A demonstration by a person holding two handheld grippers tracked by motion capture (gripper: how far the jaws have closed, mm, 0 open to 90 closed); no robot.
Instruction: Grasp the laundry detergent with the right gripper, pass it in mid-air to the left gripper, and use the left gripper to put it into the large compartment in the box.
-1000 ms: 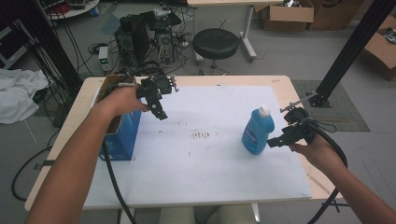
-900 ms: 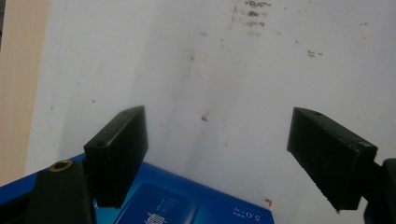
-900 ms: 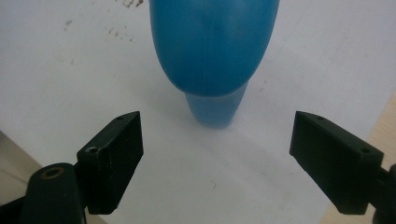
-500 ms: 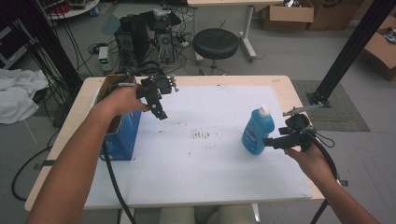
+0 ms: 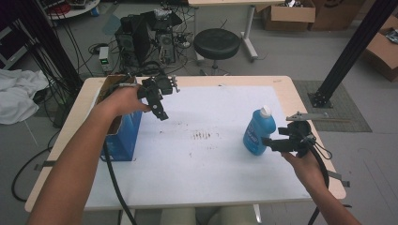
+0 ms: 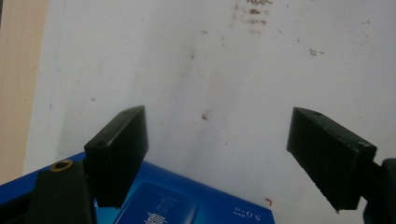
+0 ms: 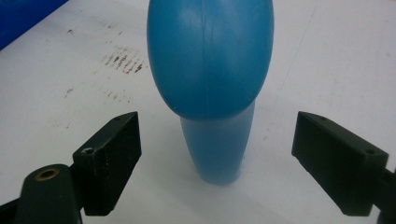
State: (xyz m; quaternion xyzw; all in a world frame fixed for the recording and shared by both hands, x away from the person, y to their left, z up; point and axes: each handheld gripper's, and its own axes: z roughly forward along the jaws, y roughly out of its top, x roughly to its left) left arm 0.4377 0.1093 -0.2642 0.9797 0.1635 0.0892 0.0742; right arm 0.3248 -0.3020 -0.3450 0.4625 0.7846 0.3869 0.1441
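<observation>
Standing upright on the white mat (image 5: 225,187), right of centre: a blue bottle (image 5: 258,131), long axis vertical, white cap (image 5: 265,111) pointing up.

The right gripper (image 5: 273,144) lies level just right of the bottle, jaws spread wide and aimed left at its lower body, not touching it; the right hand (image 5: 302,161) holds it from the near side. The left gripper (image 5: 160,112), jaws also wide and empty, tilts down over the mat beside a blue box (image 5: 123,133) at far left, forearm reaching from the near edge.
</observation>
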